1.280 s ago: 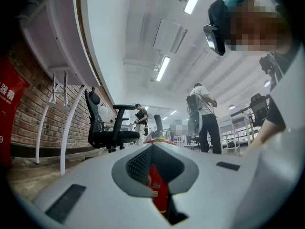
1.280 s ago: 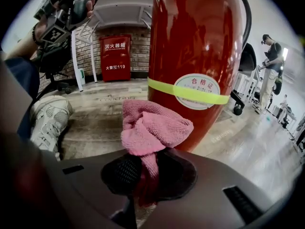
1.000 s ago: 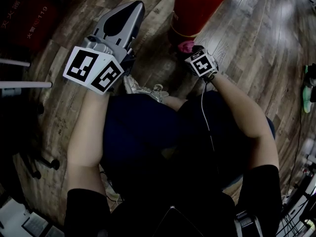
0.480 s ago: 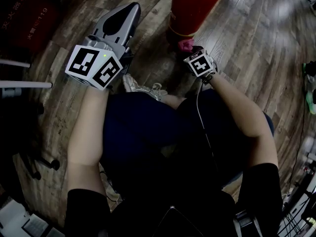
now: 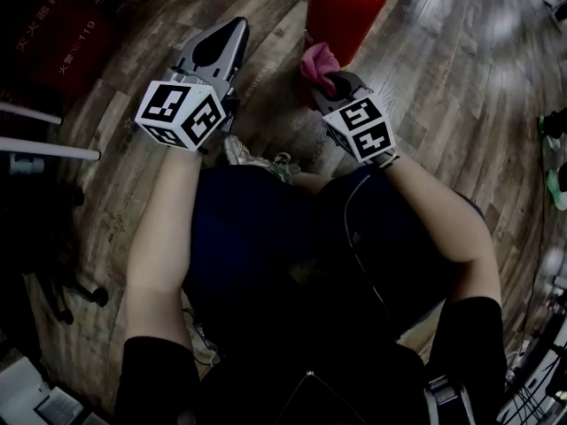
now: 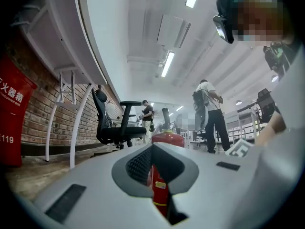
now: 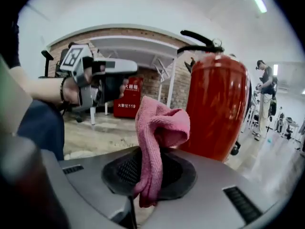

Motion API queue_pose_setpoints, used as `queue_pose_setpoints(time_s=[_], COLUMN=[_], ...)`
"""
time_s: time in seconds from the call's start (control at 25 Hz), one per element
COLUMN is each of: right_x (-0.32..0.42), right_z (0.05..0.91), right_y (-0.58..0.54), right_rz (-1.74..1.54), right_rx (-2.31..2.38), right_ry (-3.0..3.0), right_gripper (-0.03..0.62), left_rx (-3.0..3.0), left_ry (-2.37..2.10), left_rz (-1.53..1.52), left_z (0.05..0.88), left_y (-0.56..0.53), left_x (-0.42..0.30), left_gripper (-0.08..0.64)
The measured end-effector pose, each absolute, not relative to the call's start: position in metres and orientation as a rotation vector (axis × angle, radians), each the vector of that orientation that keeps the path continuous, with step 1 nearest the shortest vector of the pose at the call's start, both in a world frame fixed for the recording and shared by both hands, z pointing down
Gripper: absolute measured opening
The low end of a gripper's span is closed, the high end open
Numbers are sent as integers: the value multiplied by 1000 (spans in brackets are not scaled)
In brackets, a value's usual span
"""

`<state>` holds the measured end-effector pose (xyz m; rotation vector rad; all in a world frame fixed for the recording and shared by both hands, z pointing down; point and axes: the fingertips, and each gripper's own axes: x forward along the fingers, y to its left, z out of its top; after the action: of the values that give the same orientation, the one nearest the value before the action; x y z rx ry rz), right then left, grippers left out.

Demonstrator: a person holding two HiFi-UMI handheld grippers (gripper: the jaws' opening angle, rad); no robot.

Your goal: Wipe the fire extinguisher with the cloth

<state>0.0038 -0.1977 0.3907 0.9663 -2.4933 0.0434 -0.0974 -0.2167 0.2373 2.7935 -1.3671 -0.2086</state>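
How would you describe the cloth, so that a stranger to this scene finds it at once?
Start at the red fire extinguisher standing on the wooden floor. Close beside it are the right tongs, shut on the cloth. It is the only pink, soft, crumpled thing there.

a: what do you look like?
b: smooth grey shells, my left gripper [image 5: 237, 27] and right gripper [image 5: 332, 80], each with a white cube [image 5: 182, 113] of black square markers. my fingers [image 7: 86, 175] are grey, with dark meshed pads [image 7: 126, 171] and black slots.
a: and whoever carries you?
b: black sleeves [image 5: 155, 370], dark blue trousers [image 5: 257, 237], a thin cable [image 5: 351, 237] over the lap, a bracelet [image 7: 61, 90].
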Motion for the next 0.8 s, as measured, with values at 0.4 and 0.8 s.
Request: queue_pose_setpoints(time_s=[0.4, 0.8], right_x=[5, 15], right_z=[275, 283], right_y=[-209, -234], right_rz=[-25, 78], right_rx=[1094, 1189], right_ry=[-2698, -2691], right_gripper=[71, 71], left_rx=[2806, 2814], left_ry=[-1366, -1344], left_rz=[-180, -188], left_z=[239, 239], left_y=[-216, -216], left_x=[-92, -91], left_gripper=[14, 14])
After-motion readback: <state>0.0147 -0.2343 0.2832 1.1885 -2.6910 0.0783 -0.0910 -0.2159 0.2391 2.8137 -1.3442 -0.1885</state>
